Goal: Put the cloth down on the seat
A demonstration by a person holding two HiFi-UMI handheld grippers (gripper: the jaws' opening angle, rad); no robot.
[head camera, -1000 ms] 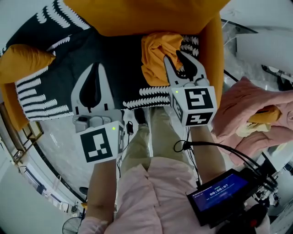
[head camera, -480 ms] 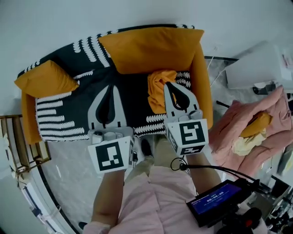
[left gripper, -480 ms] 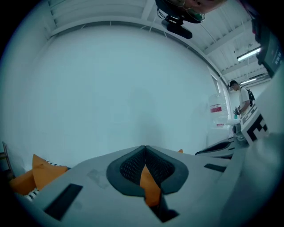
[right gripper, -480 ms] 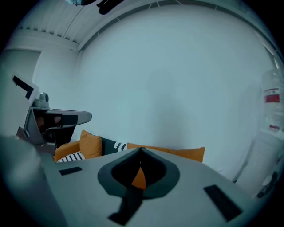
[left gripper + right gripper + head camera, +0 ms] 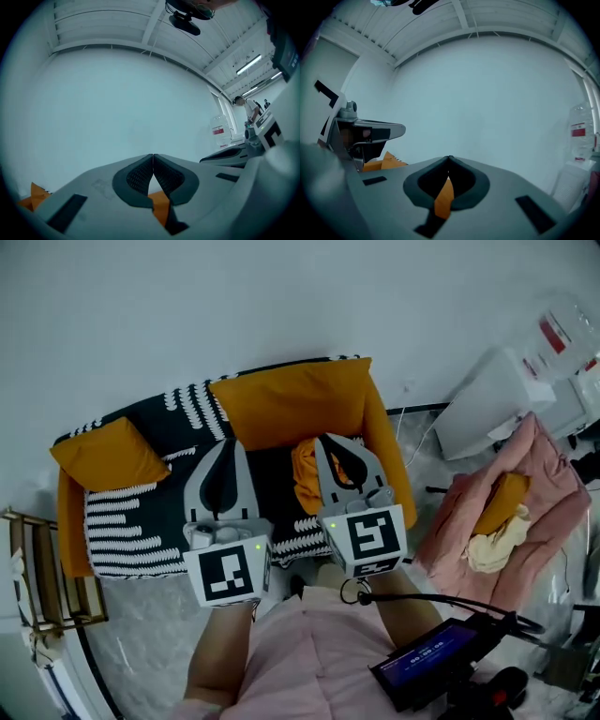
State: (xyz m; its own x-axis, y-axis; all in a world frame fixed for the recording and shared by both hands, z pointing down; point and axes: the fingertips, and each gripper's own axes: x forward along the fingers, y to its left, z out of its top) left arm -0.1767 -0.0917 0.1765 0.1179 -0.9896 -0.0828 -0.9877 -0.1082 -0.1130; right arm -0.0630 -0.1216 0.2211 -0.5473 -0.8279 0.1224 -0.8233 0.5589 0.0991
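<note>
The orange cloth (image 5: 304, 474) lies crumpled on the right part of the sofa seat (image 5: 272, 474), below the orange back cushion (image 5: 291, 401). My left gripper (image 5: 228, 442) is shut and holds nothing, raised over the middle of the seat. Just right of the cloth my right gripper (image 5: 324, 439) is also shut and empty, apart from the cloth. In the left gripper view the jaws (image 5: 153, 157) meet at the tips against a bare wall. The right gripper view shows the same closed jaws (image 5: 449, 159), with only an orange strip behind them.
The sofa has a black-and-white patterned cover and a loose orange cushion (image 5: 108, 452) at its left end. A pink heap of fabric (image 5: 525, 486) lies to the right, near a white appliance (image 5: 483, 404). A wooden rack (image 5: 37, 568) stands at the left. A screen device (image 5: 427, 657) hangs at my front.
The head view has risen and pulled back, so the whole sofa and the wall now show. Both grippers have lifted up and away from the seat. The cloth has stayed on the seat.
</note>
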